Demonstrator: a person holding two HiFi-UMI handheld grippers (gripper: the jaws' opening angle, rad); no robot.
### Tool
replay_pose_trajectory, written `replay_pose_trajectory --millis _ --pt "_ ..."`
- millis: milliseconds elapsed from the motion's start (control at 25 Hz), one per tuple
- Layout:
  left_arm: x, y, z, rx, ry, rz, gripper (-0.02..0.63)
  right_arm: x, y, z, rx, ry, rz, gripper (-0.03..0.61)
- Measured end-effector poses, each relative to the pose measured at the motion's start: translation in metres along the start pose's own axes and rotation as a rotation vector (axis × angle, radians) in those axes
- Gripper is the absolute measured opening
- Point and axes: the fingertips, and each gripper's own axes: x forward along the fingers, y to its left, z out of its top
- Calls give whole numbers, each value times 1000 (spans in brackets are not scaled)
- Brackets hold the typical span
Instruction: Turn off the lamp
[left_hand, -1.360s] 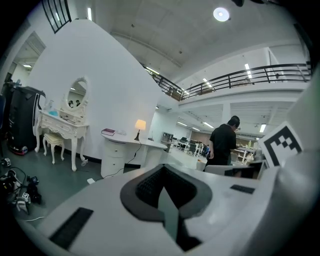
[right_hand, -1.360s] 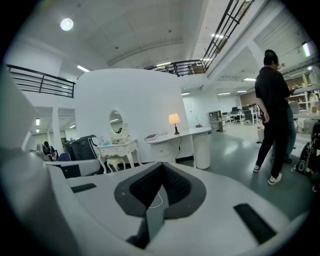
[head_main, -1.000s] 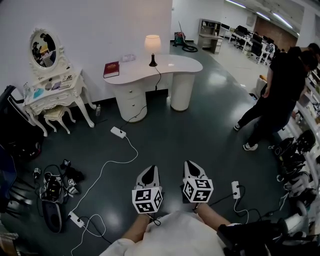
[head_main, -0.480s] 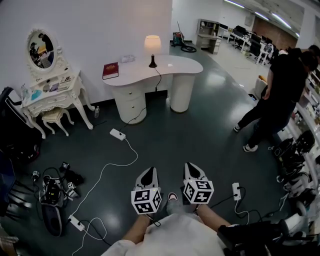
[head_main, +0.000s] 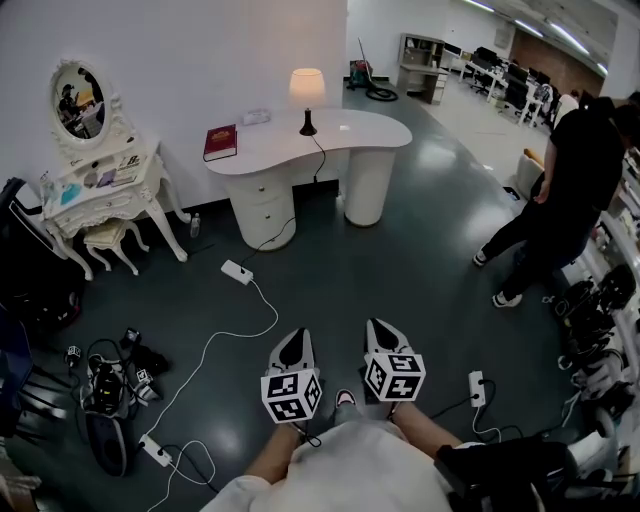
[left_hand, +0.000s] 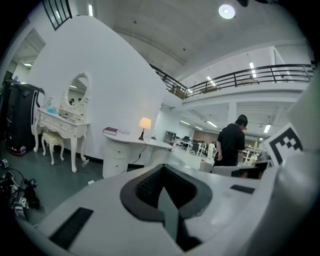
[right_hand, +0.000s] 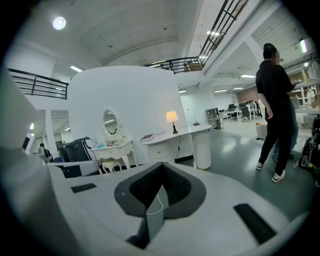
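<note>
Head view: the lit lamp (head_main: 306, 95) is seen at twelve o'clock on the white tabletop (head_main: 350, 130), well apart from the left hand-held gripper (head_main: 295, 342) and the right hand-held gripper (head_main: 383, 331). Both are closed on nothing. The floor cable (head_main: 215, 335) at ten o'clock could be snagged underfoot, and the lamp could be toppled by a hard push.

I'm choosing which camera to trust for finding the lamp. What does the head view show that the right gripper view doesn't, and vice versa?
Only the head view: the power strip on the floor and the gear pile at the left. Only the right gripper view: the balcony railing and the ceiling light. Both: the lit lamp, the white desk, the red book, the vanity mirror, the person in black and the shut right claw.
</note>
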Motion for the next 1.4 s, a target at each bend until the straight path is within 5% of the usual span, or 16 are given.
replay_pose_trajectory --millis 1400 --pt "220 -14 41 33 40 63 6 174 -123 83 -1 55 52 -2"
